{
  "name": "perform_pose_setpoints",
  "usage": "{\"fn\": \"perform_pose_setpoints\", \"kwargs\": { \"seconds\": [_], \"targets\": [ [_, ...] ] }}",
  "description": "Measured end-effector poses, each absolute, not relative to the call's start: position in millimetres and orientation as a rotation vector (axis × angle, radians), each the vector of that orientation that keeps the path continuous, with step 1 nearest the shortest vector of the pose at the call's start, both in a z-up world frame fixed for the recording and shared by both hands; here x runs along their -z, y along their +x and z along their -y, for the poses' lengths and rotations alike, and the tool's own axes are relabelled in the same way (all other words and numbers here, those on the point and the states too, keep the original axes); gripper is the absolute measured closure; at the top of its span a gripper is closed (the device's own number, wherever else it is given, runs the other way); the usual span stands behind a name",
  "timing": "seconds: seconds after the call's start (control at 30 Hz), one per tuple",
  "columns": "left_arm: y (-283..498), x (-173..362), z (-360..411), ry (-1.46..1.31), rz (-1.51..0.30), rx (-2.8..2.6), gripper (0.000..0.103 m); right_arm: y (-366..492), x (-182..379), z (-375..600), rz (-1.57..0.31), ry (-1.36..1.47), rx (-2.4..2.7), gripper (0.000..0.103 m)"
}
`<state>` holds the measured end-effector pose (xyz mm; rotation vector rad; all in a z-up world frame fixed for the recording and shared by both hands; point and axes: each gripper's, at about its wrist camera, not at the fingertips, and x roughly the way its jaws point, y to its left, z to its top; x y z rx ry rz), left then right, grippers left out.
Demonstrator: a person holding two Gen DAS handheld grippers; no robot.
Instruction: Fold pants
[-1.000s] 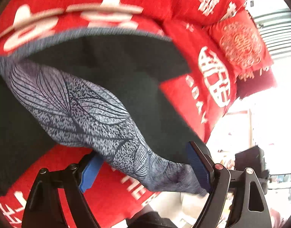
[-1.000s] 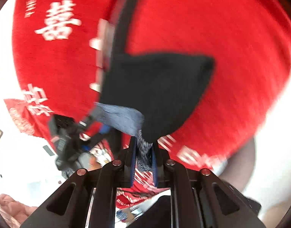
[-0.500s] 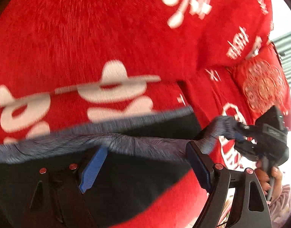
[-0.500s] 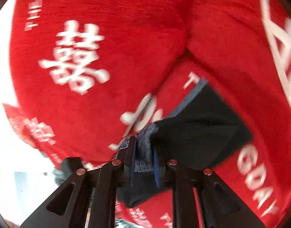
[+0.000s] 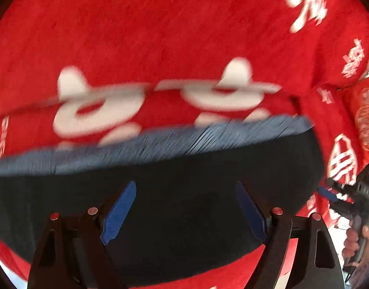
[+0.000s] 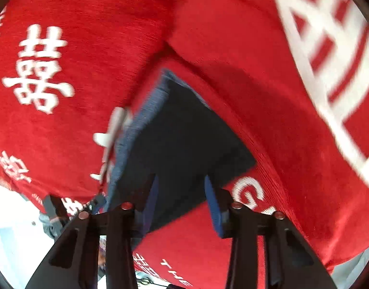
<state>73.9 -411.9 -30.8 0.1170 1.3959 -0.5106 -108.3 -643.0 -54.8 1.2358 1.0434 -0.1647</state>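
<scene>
Right gripper (image 6: 181,198) jaws just opened off pants (image 6: 182,142) | pants flat on red cover (image 6: 83,55), grey waistband (image 5: 160,144) running left-right mid-frame | left gripper (image 5: 185,208) spread, empty

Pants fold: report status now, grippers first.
Left gripper open above the pants, nothing pinched. Right gripper jaws just opened, cloth released. Pants lie flat on the red blanket, grey hem showing. Nothing in the way.
</scene>
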Motion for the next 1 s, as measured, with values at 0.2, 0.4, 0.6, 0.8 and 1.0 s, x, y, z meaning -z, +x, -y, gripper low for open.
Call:
{"fn": "perform_pose_setpoints", "kwargs": {
  "seconds": [0.2, 0.4, 0.6, 0.8, 1.0],
  "targets": [
    [58, 51, 390, 0.164, -1.416, 0.450, 0.018, -108, 70, 637, -1.016, 1.260, 0.155, 0.097],
    [48, 63, 374, 0.200, -1.449, 0.401, 0.018, -134, 80, 634, -1.085, 1.256, 0.165, 0.092],
    [43, 49, 344, 0.186, -1.441, 0.368, 0.018, -132, 54, 628, -1.122, 1.159, 0.227, 0.073],
    [45, 36, 299, 0.133, -1.411, 0.341, 0.018, -123, 21, 587, -1.154, 1.010, 0.188, 0.070],
    [51, 41, 224, 0.074, -1.402, 0.326, 0.018, -58, 1, 485, -1.217, 0.807, 0.001, 0.062]
  ]
}}
